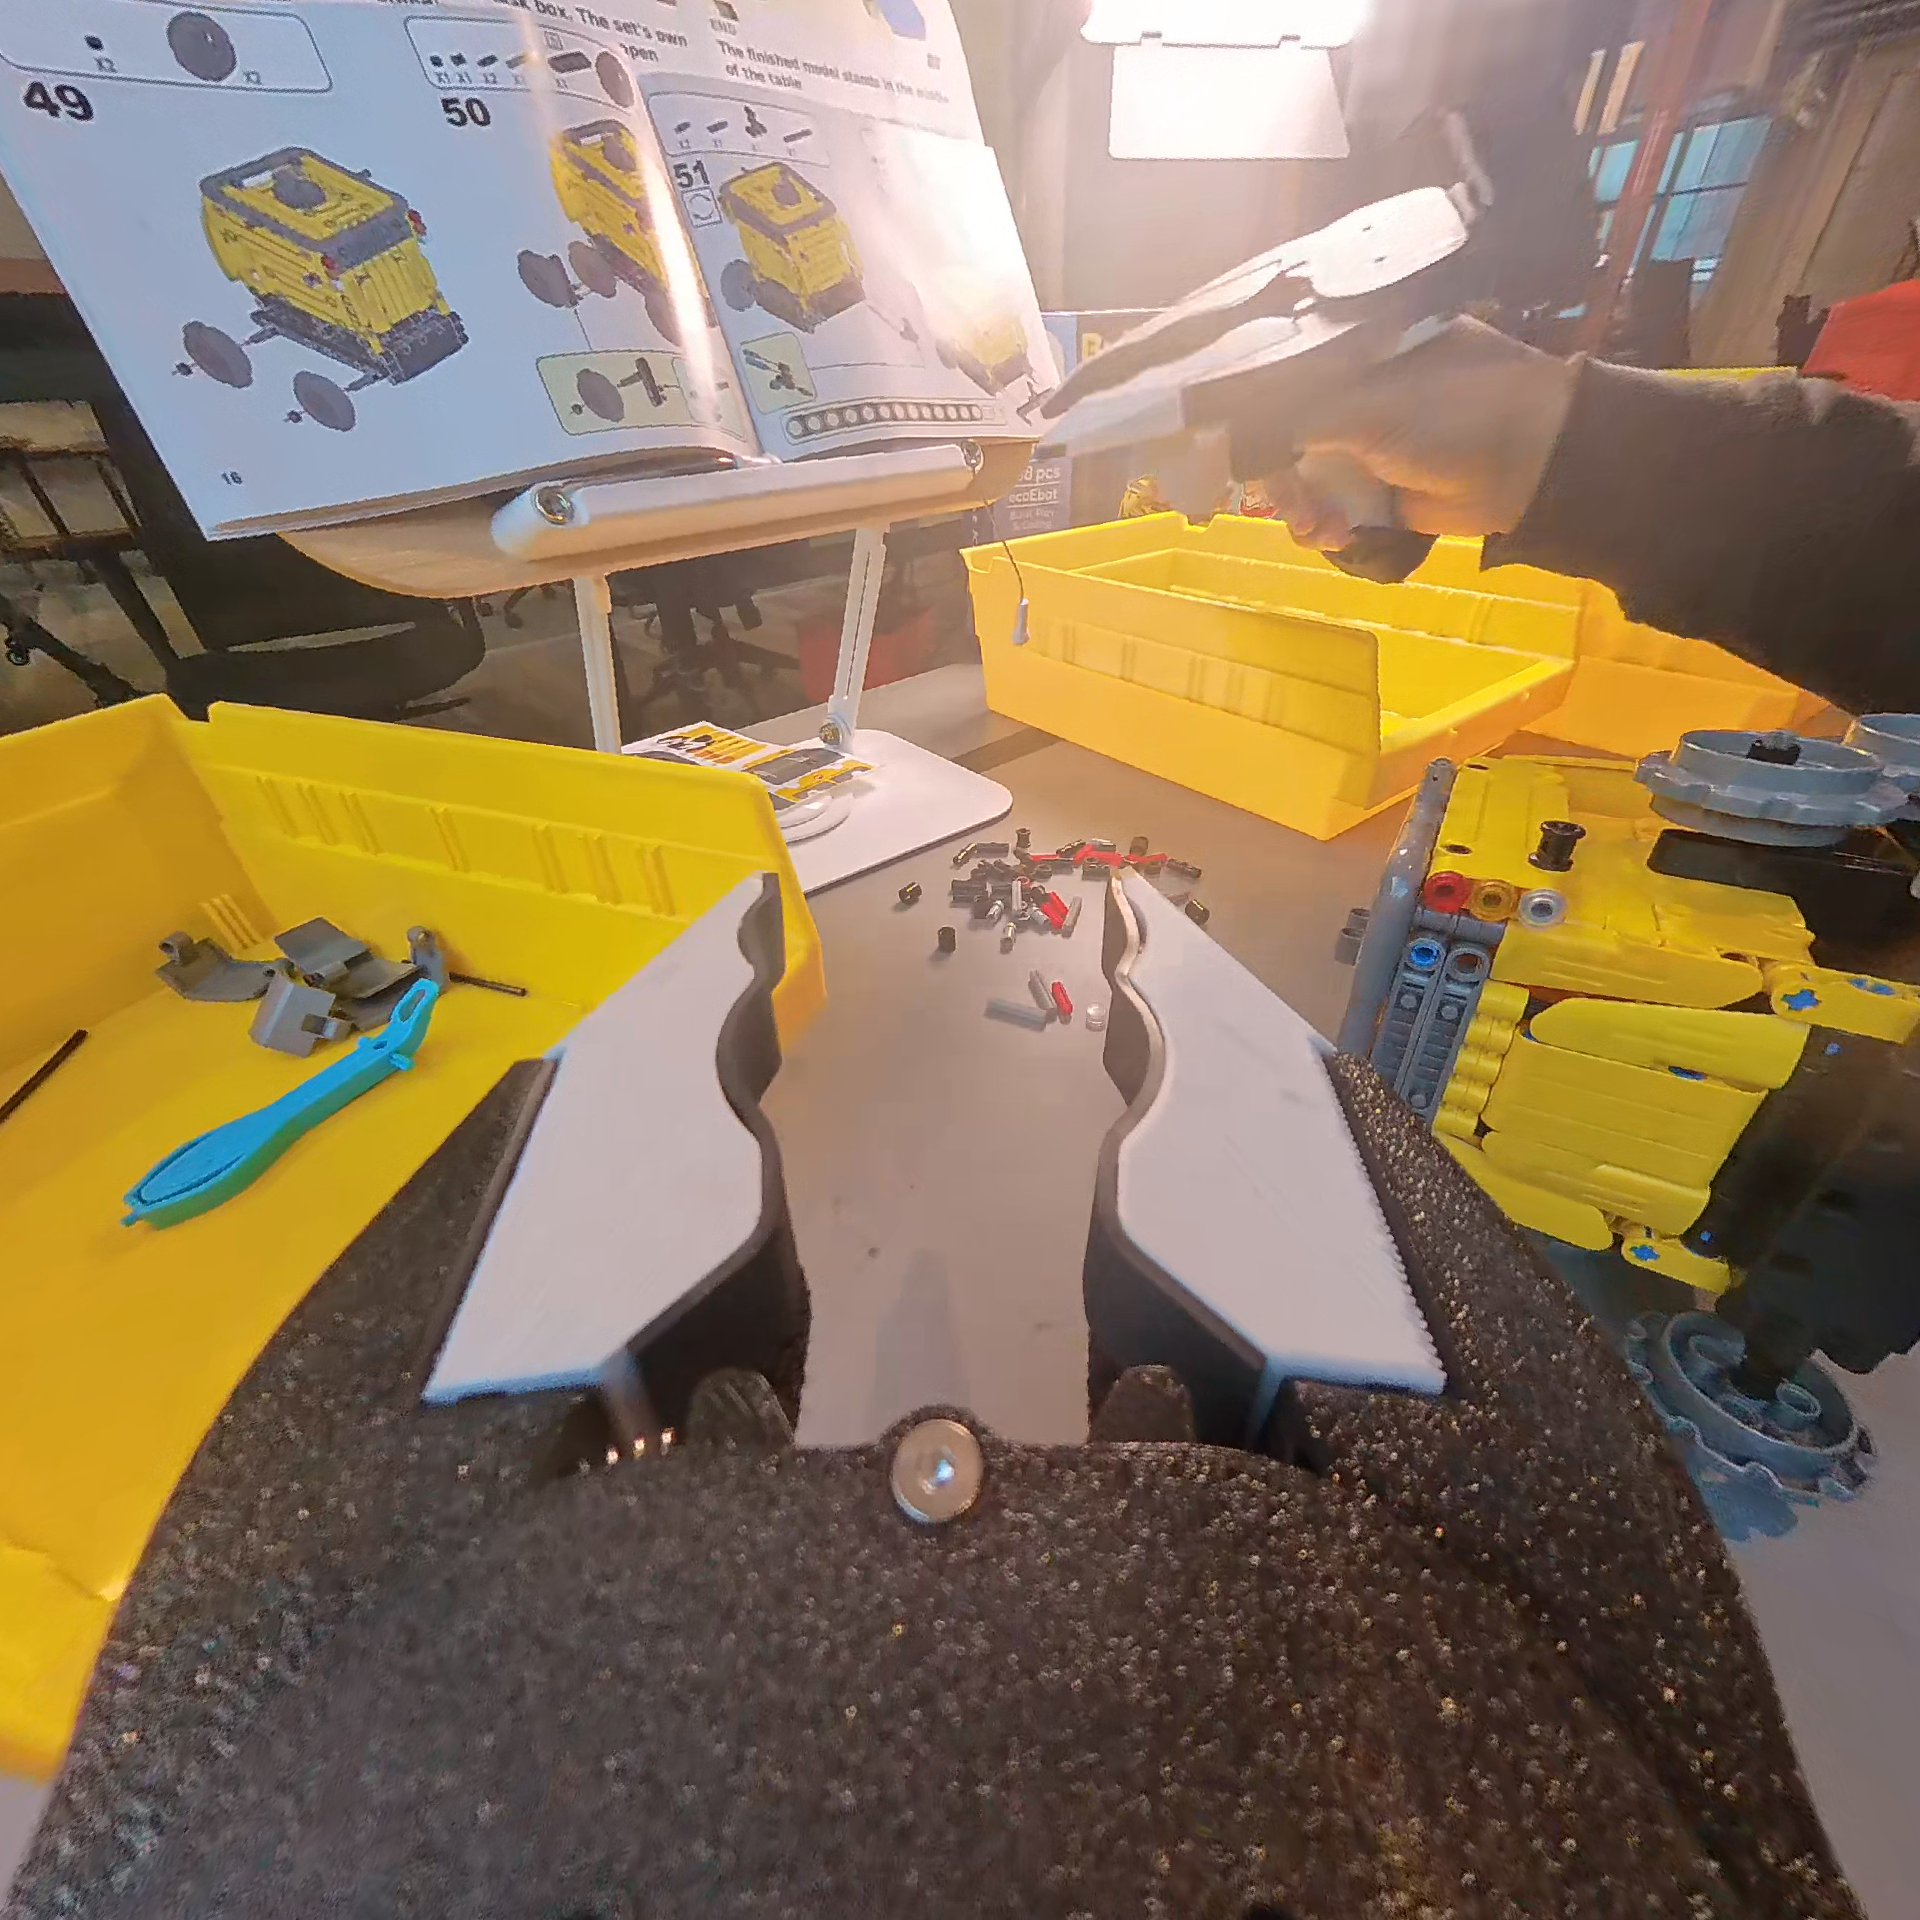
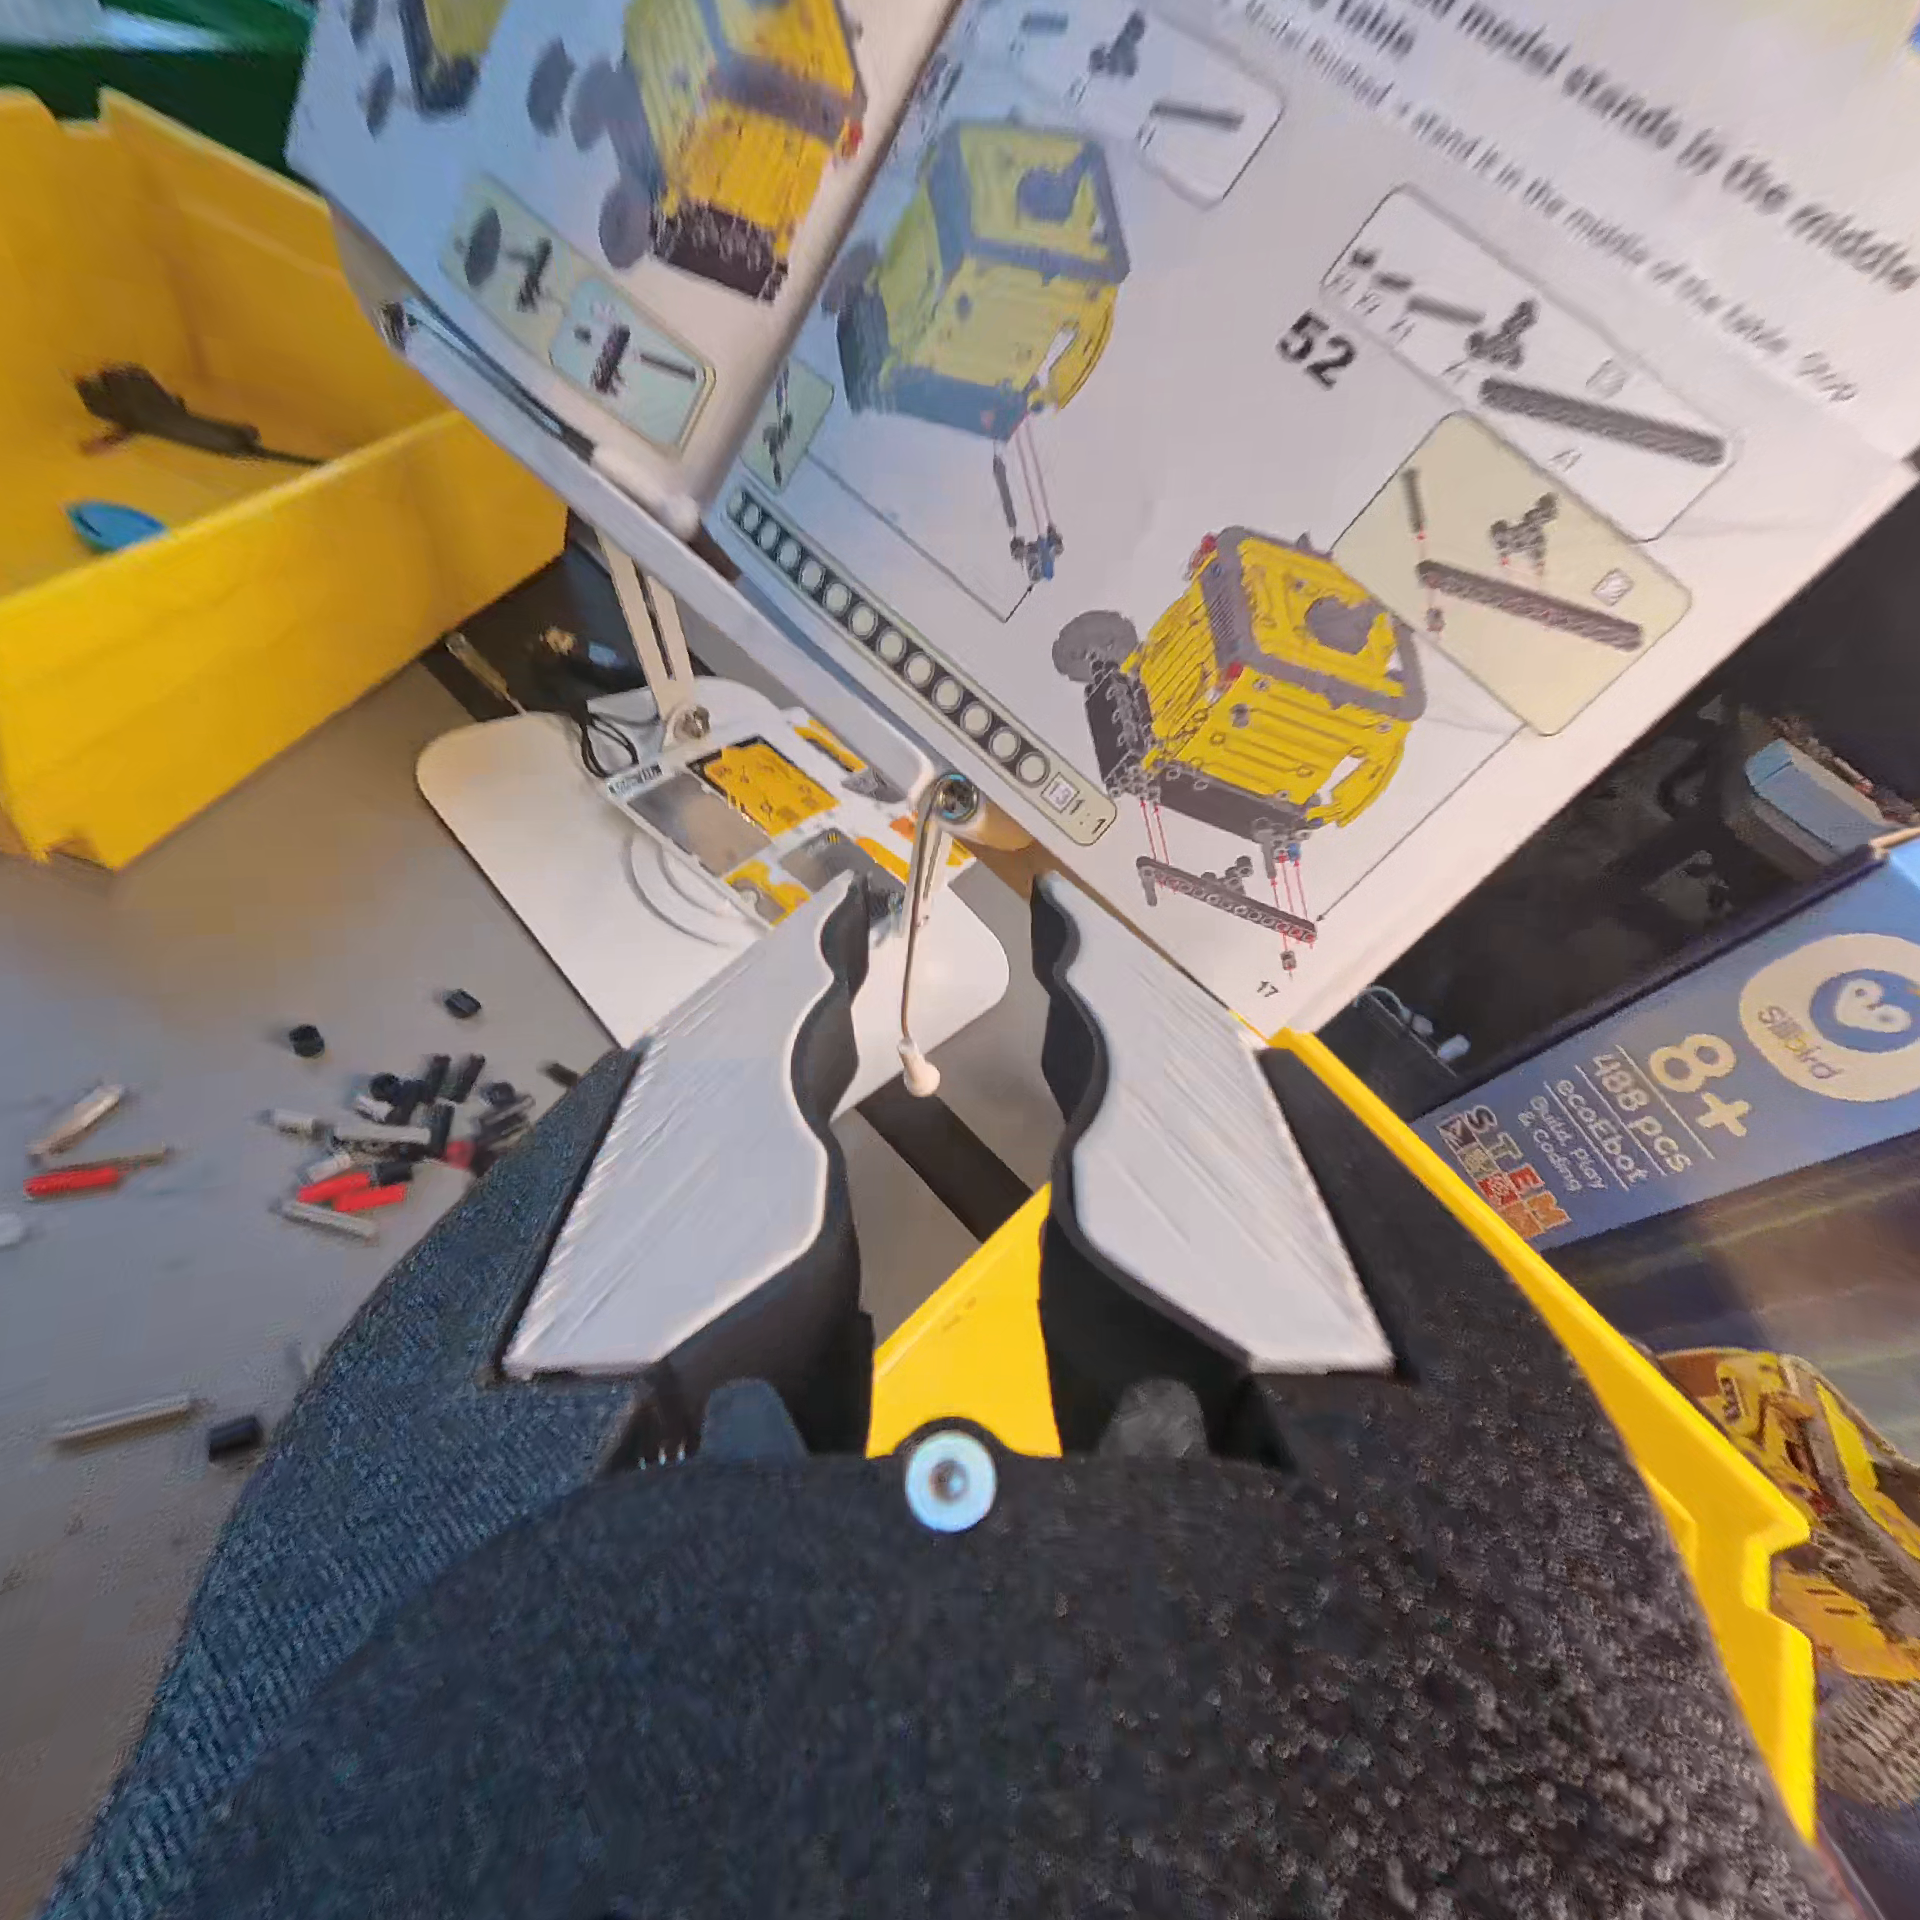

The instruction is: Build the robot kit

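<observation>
While my left gripper hangs wide and empty over the desk, the loose pins lie just past its tips, between the yellow bin and the yellow model. Through the right wrist view, my right gripper gapes empty below the instruction booklet, near the stand's dangling clip; I'd steady it, since that view blurs.
</observation>
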### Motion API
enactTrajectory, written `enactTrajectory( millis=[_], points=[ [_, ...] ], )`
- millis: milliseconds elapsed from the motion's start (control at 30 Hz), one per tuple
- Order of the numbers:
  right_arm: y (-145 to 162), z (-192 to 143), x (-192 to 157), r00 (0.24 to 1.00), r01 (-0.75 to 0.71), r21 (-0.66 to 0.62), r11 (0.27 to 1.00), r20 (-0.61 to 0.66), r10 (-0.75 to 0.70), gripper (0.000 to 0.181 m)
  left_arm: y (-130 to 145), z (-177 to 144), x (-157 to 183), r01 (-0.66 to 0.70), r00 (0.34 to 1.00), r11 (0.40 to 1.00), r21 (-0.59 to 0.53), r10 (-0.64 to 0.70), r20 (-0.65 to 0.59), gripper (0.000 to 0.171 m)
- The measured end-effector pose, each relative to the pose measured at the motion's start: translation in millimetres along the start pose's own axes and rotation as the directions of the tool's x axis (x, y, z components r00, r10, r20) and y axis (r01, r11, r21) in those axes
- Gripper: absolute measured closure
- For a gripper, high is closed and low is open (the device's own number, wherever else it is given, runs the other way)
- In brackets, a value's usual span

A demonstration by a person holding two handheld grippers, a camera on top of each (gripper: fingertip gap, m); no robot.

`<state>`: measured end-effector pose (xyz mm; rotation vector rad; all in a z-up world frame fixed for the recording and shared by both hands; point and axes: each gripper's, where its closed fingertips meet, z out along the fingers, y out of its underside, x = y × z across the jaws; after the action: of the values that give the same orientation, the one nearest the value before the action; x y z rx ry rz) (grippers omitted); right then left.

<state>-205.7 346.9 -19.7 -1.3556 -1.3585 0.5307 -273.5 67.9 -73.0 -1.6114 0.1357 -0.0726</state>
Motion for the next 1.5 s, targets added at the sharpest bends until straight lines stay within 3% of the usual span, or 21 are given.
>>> enactTrajectory(
  millis=[167, 300, 367, 467, 600, 800, 1067, 1333, 1500],
  points=[
    [24, 20, -1, 0.994, 0.106, -0.148, 0.983, -0.011, -0.109, 0.151, 1, 1, 0, 0.004, 1.000, 1.000, -0.007, -0.004, -0.004, 0.113],
    [-3, 7, 11, 0.998, 0.008, -0.006, 1.000, -0.065, -0.009, 0.151, 3, 1, -1, 0.011, 1.000, 1.000, -0.013, -0.011, -0.002, 0.114],
    [-16, 1, 31, 0.987, -0.085, 0.074, 0.994, -0.129, 0.095, 0.132, 4, 1, -2, 0.015, 1.000, 1.000, -0.016, -0.015, -0.003, 0.114],
    [-13, 13, 43, 0.970, -0.194, 0.072, 0.978, -0.132, 0.202, 0.095, 7, 4, -1, 0.019, 1.000, 0.999, -0.030, -0.019, -0.009, 0.114],
    [-21, 23, 38, 0.972, -0.107, 0.095, 0.990, -0.201, 0.124, 0.096, 10, 5, -1, 0.010, 1.000, 0.999, -0.043, -0.010, -0.005, 0.114],
    [-35, 36, 9, 0.986, -0.084, 0.123, 0.989, -0.134, 0.101, 0.113, 14, 4, -5, 0.033, 0.999, 0.998, -0.053, -0.032, 0.005, 0.114],
    [-67, 63, -58, 0.998, -0.018, 0.147, 0.989, 0.057, 0.009, 0.103, 16, 8, -1, 0.018, 1.000, 0.998, -0.068, -0.019, -0.013, 0.114],
    [-106, 87, -121, 0.984, 0.127, 0.198, 0.972, 0.097, -0.148, 0.105, 15, 5, -5, 0.024, 1.000, 0.998, -0.062, -0.024, -0.001, 0.114],
    [-112, 94, -134, 0.981, 0.153, 0.205, 0.967, 0.085, -0.173, 0.106, 14, 6, -3, 0.021, 1.000, 0.998, -0.064, -0.022, -0.011, 0.114]
  ],
)
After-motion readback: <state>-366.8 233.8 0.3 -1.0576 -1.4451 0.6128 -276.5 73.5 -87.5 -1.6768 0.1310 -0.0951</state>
